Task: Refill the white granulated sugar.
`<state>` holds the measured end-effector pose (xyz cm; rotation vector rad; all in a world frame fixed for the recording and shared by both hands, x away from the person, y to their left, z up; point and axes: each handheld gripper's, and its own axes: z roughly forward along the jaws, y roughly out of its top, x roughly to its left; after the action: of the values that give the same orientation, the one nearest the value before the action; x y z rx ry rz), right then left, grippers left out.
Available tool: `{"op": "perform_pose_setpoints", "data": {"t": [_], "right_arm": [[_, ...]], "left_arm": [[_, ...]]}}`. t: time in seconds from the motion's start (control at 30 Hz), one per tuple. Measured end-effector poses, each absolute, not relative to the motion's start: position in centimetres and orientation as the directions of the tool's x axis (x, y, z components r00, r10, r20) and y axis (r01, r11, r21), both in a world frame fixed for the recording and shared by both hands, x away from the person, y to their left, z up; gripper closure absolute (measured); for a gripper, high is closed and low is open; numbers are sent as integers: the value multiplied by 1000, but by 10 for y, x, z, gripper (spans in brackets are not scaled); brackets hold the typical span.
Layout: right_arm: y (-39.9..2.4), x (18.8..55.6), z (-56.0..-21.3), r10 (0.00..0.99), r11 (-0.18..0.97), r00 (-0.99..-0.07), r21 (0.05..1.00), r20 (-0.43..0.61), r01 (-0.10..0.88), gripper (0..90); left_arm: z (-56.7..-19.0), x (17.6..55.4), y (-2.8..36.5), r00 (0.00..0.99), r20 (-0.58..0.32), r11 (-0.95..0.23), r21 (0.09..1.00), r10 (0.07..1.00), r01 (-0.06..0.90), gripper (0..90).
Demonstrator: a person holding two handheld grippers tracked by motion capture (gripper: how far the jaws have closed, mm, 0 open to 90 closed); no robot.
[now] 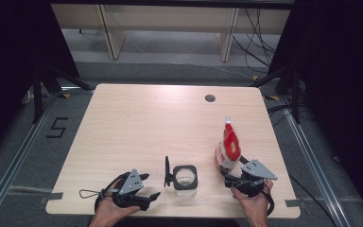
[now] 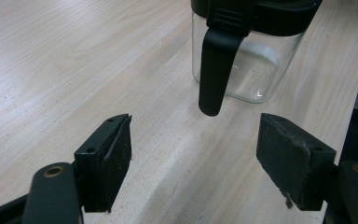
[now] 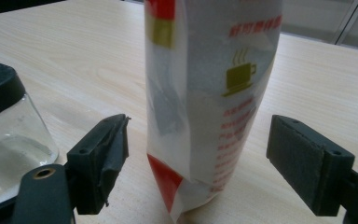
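Note:
A clear square glass jar (image 1: 185, 178) with a black rim stands near the table's front edge, its black latch arm (image 1: 168, 172) raised on its left side. A red and white pouch (image 1: 228, 149) stands upright to the jar's right. My left gripper (image 1: 150, 186) lies left of the jar. In the left gripper view it (image 2: 193, 154) stands open, aimed at the hanging latch (image 2: 216, 65) and the jar (image 2: 251, 70), touching nothing. My right gripper (image 1: 234, 171) sits just in front of the pouch. In the right gripper view its jaws (image 3: 198, 149) stand wide on either side of the pouch (image 3: 205, 93), pads apart from it.
The light wooden table (image 1: 146, 123) has a round cable hole (image 1: 210, 98) at the back right. The jar (image 3: 9, 130) stands close to the right gripper's left jaw. Dark curtains flank the table. A tape "5" (image 1: 56, 126) marks the floor at left.

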<state>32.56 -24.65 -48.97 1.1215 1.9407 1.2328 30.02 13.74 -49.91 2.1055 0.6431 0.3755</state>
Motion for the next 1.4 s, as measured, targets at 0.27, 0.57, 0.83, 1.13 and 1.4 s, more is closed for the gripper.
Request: {"op": "perform_pose_setpoints", "data": {"t": [0.27, 0.57, 0.83, 1.13, 1.4], "right_arm": [[-243, 333, -492, 887, 225, -458, 914, -49, 338, 204], [-243, 339, -493, 883, 199, -470, 916, -13, 349, 314], [-255, 345, -488, 835, 209, -549, 897, 43, 388, 332], [-280, 363, -489, 709, 301, -705, 903, 1, 305, 346], [-274, 356, -488, 779, 217, -624, 910, 56, 353, 215]], "left_arm": [[-499, 299, 135, 824, 24, -480, 822, 566, 306, 260], [-499, 298, 133, 828, 16, -474, 826, 560, 304, 259], [-499, 299, 135, 824, 23, -483, 820, 566, 308, 259], [-499, 300, 135, 826, 29, -490, 817, 563, 305, 260], [-501, 299, 133, 828, 12, -469, 829, 560, 305, 258]]}}
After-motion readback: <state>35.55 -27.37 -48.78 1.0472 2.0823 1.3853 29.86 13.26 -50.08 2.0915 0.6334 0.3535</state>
